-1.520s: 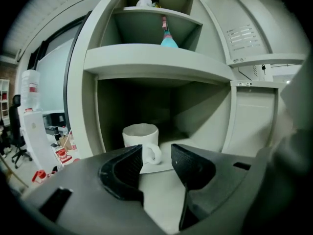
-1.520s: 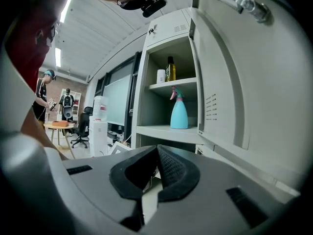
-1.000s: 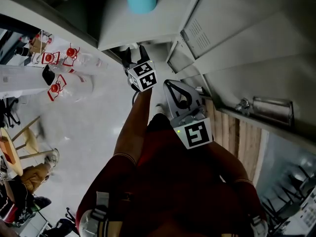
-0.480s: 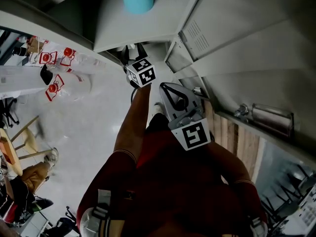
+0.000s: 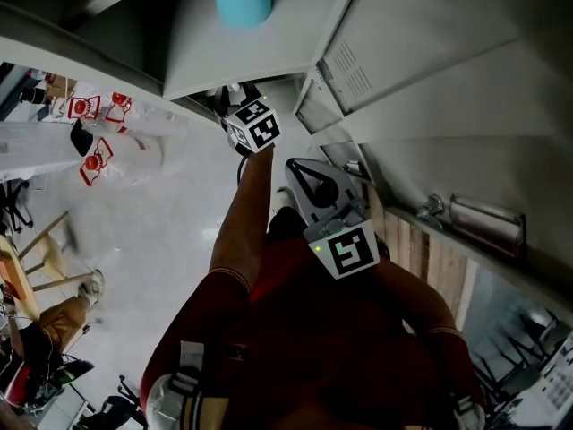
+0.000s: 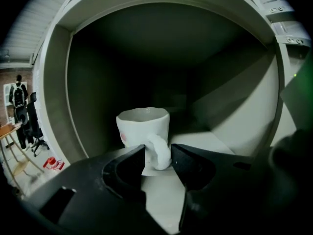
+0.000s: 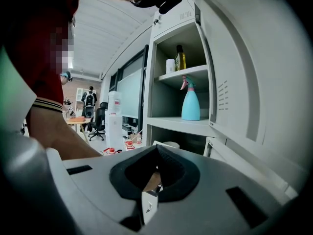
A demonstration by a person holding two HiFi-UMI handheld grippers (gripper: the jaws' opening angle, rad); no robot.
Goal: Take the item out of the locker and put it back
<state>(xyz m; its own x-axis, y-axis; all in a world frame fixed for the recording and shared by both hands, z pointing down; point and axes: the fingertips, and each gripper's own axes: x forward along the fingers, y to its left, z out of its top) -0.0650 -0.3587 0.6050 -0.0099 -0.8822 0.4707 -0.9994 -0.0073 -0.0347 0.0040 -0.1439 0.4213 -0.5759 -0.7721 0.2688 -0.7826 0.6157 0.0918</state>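
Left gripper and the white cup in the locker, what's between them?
Nothing. The left gripper view shows the left gripper with its open fingers framing the handle of the cup; no other thing sits in that stretch.

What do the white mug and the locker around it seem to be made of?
The mug looks like glazed ceramic: white, thick-walled, faint sheen on its uneven rim. The locker appears to be grey painted sheet metal, matte: thin flat panels, punched vent slots in the door.
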